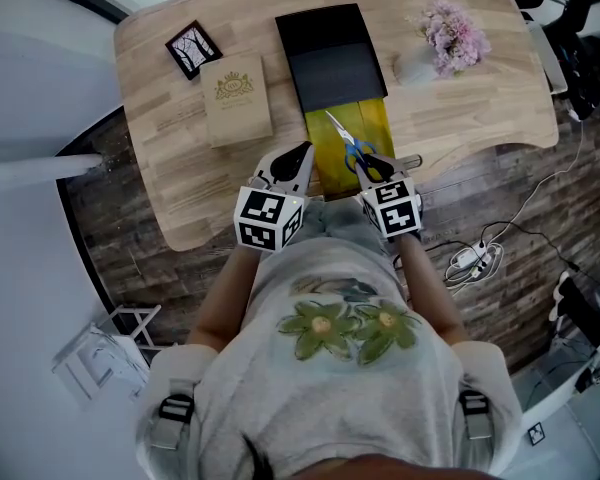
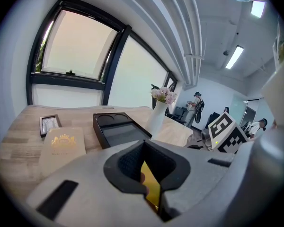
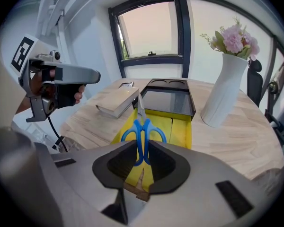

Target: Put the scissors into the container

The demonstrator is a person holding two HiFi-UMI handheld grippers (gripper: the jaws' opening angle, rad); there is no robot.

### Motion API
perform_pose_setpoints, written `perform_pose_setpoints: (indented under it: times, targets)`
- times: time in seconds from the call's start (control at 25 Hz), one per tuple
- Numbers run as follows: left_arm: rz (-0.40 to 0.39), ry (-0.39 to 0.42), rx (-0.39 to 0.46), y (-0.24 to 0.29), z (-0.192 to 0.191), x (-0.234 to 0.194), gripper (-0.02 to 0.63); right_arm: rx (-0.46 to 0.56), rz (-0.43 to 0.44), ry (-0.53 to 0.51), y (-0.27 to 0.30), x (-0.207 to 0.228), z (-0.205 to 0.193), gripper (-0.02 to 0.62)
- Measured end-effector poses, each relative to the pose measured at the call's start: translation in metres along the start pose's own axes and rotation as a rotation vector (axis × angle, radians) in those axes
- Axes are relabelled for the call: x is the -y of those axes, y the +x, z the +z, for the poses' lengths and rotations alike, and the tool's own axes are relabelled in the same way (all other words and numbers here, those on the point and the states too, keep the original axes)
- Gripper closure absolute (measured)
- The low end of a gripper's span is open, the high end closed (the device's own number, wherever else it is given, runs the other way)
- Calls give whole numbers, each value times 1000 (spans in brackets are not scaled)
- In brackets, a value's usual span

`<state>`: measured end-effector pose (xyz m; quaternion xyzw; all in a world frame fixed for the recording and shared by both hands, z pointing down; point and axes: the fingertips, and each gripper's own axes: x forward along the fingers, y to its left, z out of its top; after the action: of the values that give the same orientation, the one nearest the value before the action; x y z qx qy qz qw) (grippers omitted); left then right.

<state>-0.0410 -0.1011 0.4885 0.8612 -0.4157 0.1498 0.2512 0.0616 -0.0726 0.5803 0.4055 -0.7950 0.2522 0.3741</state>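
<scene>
Right gripper [image 3: 141, 150] on blue-handled scissors [image 3: 142, 126]

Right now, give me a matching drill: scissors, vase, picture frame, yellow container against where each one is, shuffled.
Things:
1. scissors
2. vase
3. picture frame
4. yellow container

Places:
A. far left part of the table
B. at the near end of the black tray
C. in the right gripper, over the yellow container
D. right of the black tray

Pairs: 1-C, 2-D, 3-A, 4-B
</scene>
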Motion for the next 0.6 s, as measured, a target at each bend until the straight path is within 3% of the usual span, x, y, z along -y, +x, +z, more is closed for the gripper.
perform_pose_setpoints:
  times: [0.6]
  targets:
    - [28, -11, -9, 0, -7, -4, 598, -24, 21, -10, 15, 4, -3, 520]
